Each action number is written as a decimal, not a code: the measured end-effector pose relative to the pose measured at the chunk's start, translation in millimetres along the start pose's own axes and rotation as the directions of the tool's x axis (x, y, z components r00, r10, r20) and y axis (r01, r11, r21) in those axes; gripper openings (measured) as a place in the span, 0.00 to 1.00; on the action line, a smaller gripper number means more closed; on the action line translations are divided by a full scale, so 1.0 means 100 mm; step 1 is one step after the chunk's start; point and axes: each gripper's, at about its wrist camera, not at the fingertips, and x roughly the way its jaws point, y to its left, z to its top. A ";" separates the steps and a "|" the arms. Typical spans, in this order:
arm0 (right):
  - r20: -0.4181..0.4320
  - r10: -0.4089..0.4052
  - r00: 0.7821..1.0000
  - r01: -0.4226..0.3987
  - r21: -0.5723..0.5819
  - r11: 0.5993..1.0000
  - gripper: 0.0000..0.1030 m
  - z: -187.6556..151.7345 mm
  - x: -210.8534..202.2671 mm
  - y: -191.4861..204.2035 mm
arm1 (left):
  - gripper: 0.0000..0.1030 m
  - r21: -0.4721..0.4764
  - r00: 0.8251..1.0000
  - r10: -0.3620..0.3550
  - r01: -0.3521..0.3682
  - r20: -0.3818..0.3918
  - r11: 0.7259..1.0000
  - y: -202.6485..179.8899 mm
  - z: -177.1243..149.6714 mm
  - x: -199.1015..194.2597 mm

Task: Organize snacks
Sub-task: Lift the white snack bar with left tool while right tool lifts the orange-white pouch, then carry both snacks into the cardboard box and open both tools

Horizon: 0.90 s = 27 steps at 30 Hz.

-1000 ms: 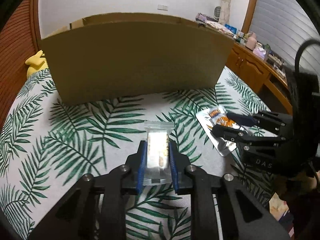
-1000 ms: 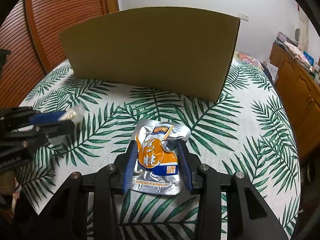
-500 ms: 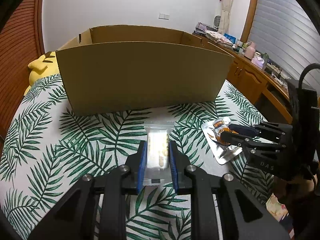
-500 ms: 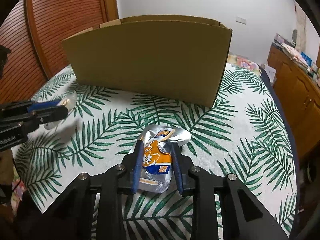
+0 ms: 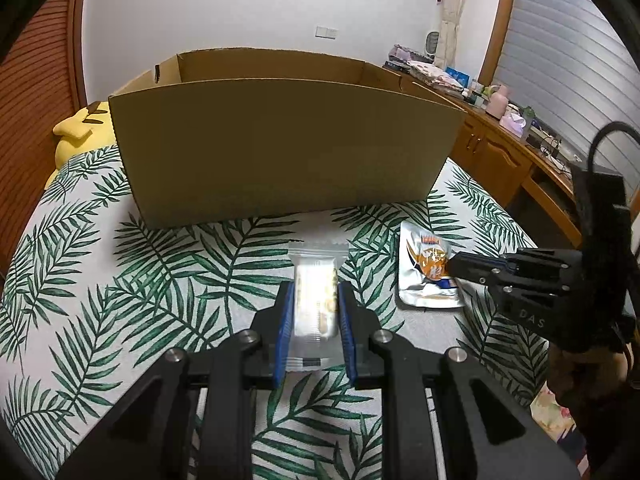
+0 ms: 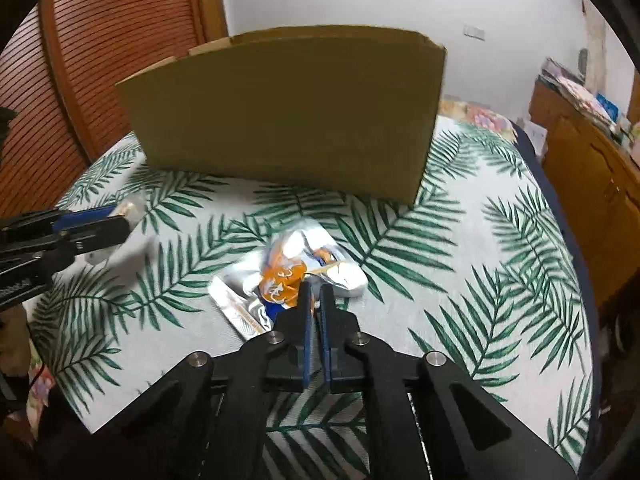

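A white cloth printed with green palm fronds covers the desk. An open cardboard box stands on it at the far side, its plain front wall facing both cameras. Behind it are a white wall, a slatted reddish-wood door on the left and a wooden cabinet crowded with small items on the right. A yellow plush toy lies beside the box's left end.

The left tool pinches a clear-wrapped snack bar between its blue pads, above the cloth. The right tool is pressed nearly together on a crumpled silver-and-orange snack pouch, which lies on the cloth in front of the box.
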 end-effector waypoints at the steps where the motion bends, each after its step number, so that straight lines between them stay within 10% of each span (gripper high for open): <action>1: -0.003 0.012 1.000 -0.012 0.034 0.999 0.11 0.00 0.02 -0.04 | 0.18 -0.002 1.000 -0.001 0.001 0.001 1.000 0.00 0.00 -0.01; 11: -0.012 0.104 0.995 -0.101 0.144 0.984 0.67 0.16 0.16 -0.05 | 0.18 -0.018 1.000 -0.012 0.013 0.018 1.000 0.07 0.01 -0.07; 18: -0.075 -0.041 0.996 0.039 -0.031 0.999 0.70 0.24 0.37 0.26 | 0.18 -0.035 1.000 -0.017 0.018 0.026 0.999 0.17 0.01 -0.09; 23: -0.083 -0.045 0.996 0.037 -0.097 0.995 0.38 0.20 0.31 0.36 | 0.18 -0.051 0.999 -0.019 0.021 0.030 0.998 0.24 0.01 -0.10; 27: -0.090 -0.039 0.995 0.027 -0.129 0.991 0.34 0.18 0.26 0.38 | 0.18 -0.055 0.999 -0.023 0.025 0.036 0.998 0.25 0.01 -0.12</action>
